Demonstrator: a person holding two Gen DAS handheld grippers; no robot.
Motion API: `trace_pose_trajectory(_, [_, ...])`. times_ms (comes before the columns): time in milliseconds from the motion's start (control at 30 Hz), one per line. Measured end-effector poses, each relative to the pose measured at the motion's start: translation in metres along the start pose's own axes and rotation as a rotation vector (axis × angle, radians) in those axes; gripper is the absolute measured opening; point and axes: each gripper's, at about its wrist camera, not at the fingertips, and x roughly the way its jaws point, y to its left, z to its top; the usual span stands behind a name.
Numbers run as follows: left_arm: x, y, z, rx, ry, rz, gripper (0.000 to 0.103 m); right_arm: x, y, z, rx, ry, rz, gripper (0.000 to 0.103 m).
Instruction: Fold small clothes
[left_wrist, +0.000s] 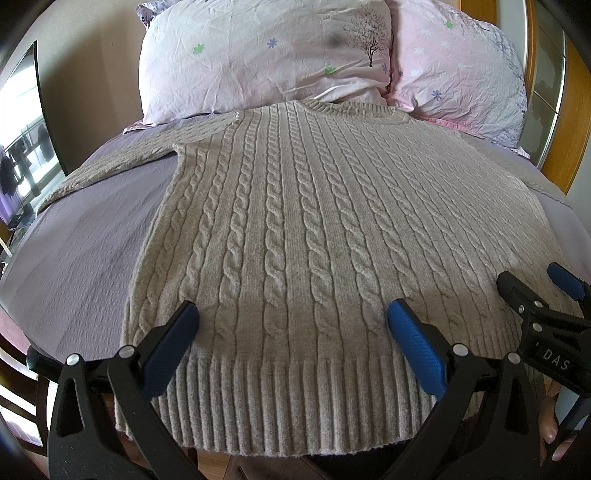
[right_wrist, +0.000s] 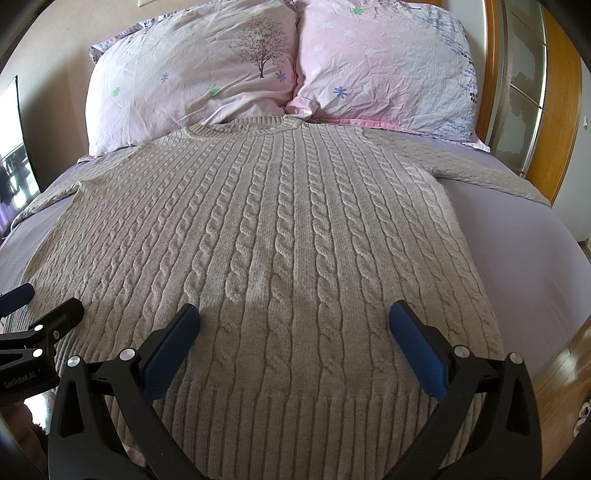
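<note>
A beige cable-knit sweater (left_wrist: 295, 229) lay flat on the lavender-sheeted bed (left_wrist: 85, 251), collar toward two pink floral pillows (left_wrist: 258, 55), sleeve ends cut off. The left gripper (left_wrist: 291, 332) and the right gripper (right_wrist: 293, 332) hovered released over its hem.

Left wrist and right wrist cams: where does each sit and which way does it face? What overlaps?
Left wrist: on the left gripper near the sweater's hem, facing the pillows; own open fingers show, plus the right gripper at the right edge.
Right wrist: on the right gripper, same heading, offset right; own open fingers show, the left gripper at the left edge.
Shared: sweater, pillows, purple sheet, wooden headboard.
</note>
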Motion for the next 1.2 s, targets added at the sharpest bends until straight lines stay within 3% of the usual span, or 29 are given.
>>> trace_pose_trajectory(1200, [0.0005, 0.0001, 0.0008, 0.001, -0.009, 0.001, 0.101, -0.0021, -0.0002, 0.0002, 0.0, -0.004, -0.001, 0.102])
